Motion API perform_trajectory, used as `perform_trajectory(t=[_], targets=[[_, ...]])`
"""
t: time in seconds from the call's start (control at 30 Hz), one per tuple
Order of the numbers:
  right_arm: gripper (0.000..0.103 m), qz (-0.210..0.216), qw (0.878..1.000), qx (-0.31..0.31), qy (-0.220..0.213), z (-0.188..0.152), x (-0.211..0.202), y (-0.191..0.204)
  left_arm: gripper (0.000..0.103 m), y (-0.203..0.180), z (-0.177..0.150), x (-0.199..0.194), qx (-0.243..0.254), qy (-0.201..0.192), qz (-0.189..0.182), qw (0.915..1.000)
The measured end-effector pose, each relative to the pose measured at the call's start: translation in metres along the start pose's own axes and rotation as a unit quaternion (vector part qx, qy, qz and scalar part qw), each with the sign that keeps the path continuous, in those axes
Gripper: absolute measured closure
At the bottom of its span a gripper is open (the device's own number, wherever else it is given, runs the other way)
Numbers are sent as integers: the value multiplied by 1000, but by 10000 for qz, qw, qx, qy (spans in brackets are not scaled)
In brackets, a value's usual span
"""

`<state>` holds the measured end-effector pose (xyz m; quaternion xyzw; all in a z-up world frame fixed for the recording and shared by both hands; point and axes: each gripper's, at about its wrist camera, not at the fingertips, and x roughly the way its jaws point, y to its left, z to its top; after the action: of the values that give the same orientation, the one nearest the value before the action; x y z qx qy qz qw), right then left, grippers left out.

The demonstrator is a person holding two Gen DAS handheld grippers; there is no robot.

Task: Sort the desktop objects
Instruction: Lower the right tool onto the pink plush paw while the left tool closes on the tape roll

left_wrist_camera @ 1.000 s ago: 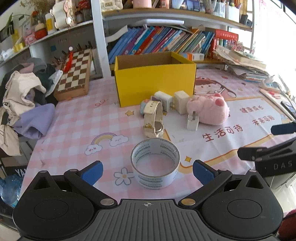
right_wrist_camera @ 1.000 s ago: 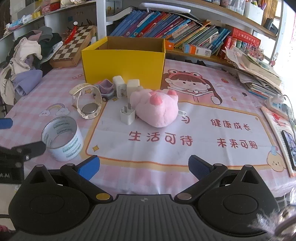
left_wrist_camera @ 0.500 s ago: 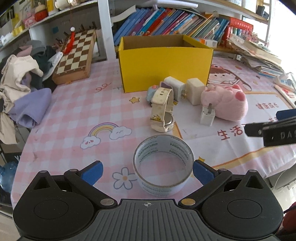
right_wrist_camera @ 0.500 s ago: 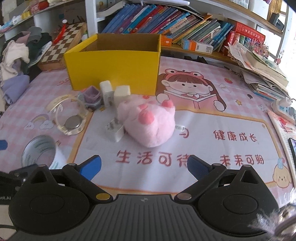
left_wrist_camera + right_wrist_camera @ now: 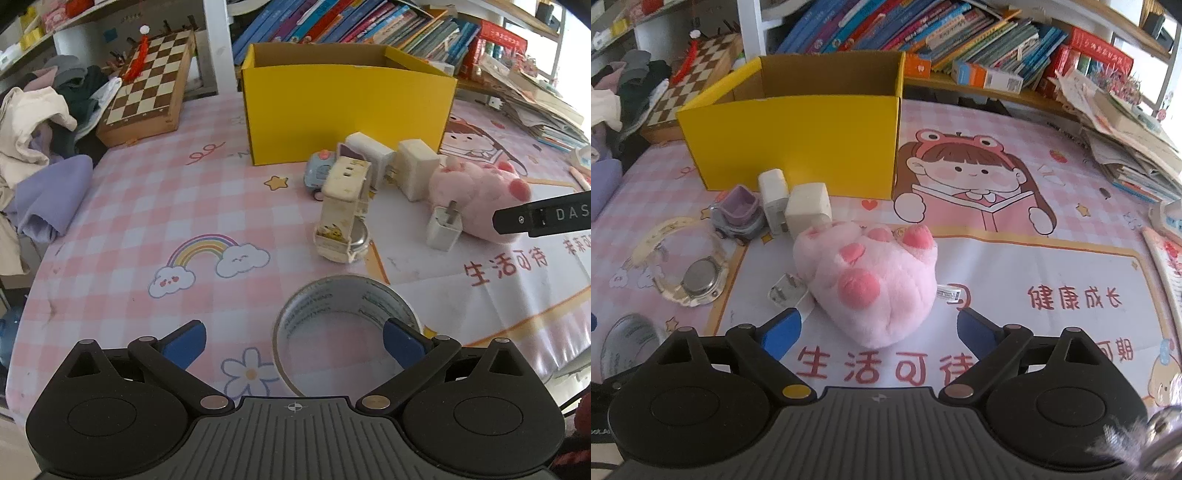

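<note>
A roll of clear tape (image 5: 345, 325) lies flat just in front of my open left gripper (image 5: 291, 343), partly between its blue fingertips, right pad at the roll's rim. My open right gripper (image 5: 877, 332) straddles the near end of a pink plush paw (image 5: 871, 284). A cream watch (image 5: 345, 210) stands looped beyond the tape; it also lies at the left (image 5: 687, 266) in the right wrist view. White chargers (image 5: 807, 206), a small plug (image 5: 786, 291) and a little toy car (image 5: 738, 214) sit before the open yellow box (image 5: 798, 140).
A chessboard case (image 5: 147, 88) and a heap of clothes (image 5: 33, 147) occupy the table's left side. Books fill the shelf (image 5: 923, 33) behind the box, and stacked papers (image 5: 1126, 140) lie at the far right. The right gripper's body (image 5: 546, 218) juts in above the plush.
Both grippers moved forward and lower. The tape roll now sits between the left fingertips, and the plush paw now lies between the right fingertips. Nothing has been grasped.
</note>
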<state>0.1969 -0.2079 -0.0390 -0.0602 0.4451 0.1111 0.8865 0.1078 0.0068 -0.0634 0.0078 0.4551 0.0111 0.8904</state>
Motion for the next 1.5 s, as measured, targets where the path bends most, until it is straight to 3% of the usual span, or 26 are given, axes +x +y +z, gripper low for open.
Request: perform_trajectory(t=[0.17,0.57,0.9,1.0,1.07,1.17,1.33,1.5], targets=[[20,-6,9997,158,189,7,17,-7,8,2,2,7,-76,108,14,9999],[20,170,9994,133,276,11,30,-9,9,-5,0,10,-61,162,66,9998],[19,219,9996,-17,186,18,34,-5,24,-5,-1,8,-111,163,108,9997],[24,237,9996,16,159,19,35,-6,38,-6,-1,9,-62,173,68,9998],[30,232,9997,6,119,19,33,-6,62,-5,-2,9,-68,181,37,9998],[35,235,9997,9,71,19,30,-6,78,0,-2,8,-183,157,-50,9997],[38,257,9996,82,-19,17,21,-7,95,5,0,3,-250,44,-132,9996],[38,298,9992,230,-92,16,12,-8,97,13,1,1,-383,-39,-270,9989]])
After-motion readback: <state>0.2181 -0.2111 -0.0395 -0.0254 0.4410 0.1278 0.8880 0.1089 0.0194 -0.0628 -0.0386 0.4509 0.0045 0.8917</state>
